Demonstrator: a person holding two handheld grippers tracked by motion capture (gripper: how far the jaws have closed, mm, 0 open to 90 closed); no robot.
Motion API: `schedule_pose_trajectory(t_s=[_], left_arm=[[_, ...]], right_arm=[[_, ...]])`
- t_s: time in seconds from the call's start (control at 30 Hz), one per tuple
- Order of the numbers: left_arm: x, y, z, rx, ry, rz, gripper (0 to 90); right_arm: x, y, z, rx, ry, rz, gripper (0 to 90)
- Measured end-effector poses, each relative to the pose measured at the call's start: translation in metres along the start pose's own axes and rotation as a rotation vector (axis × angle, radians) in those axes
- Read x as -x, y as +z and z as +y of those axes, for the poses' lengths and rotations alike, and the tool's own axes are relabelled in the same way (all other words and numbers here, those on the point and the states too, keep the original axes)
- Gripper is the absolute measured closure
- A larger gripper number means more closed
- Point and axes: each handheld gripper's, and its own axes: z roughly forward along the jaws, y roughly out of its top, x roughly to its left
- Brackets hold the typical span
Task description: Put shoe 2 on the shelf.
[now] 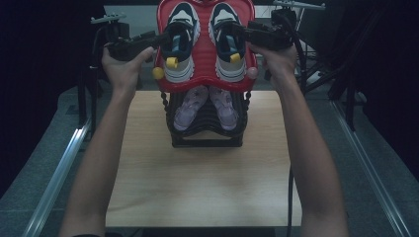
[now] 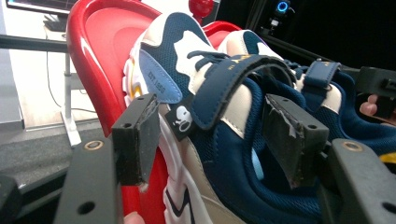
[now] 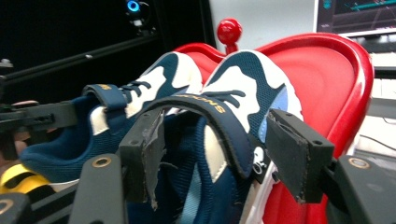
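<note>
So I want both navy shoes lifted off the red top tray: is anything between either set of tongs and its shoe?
Nothing visible. The left tongs stand open astride the left navy shoe, one jaw outside it by the red tray, one in its opening. The right tongs straddle the right navy shoe likewise.

A two-level shoe rack (image 1: 207,140) stands at the far middle of the table (image 1: 197,187). On its upper tray (image 1: 205,54) two sneakers lie side by side: the left sneaker (image 1: 180,42) and the right sneaker (image 1: 228,42). On the lower level, under the tray, a second pair of shoes (image 1: 205,106) sits. The left gripper (image 1: 163,39) is at the outer side of the left sneaker, the right gripper (image 1: 242,32) at the outer side of the right sneaker. Each gripper has one jaw outside its shoe and one inside the opening.
</note>
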Motion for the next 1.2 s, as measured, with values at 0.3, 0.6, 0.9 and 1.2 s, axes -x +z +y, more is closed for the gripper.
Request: schedule_pose_trajectory(t_s=[0.3, 0.6, 0.9, 1.2], left_arm=[[-0.003, -0.006, -0.007, -0.002, -0.008, -0.027, 39.2], [-0.004, -0.018, -0.013, 0.006, -0.005, -0.038, 39.7], [-0.012, -0.034, -0.021, 0.013, -0.012, -0.029, 39.8], [-0.017, -0.053, -0.031, 0.017, -0.009, -0.017, 39.8]], right_arm=[[0.003, -0.011, -0.006, 0.016, -0.010, 0.025, 40.9], [0.012, -0.019, -0.020, 0.028, 0.002, 0.011, 42.9], [0.018, -0.031, -0.030, 0.045, 0.014, 0.003, 43.6], [0.021, -0.050, -0.042, 0.062, 0.014, -0.002, 44.4]])
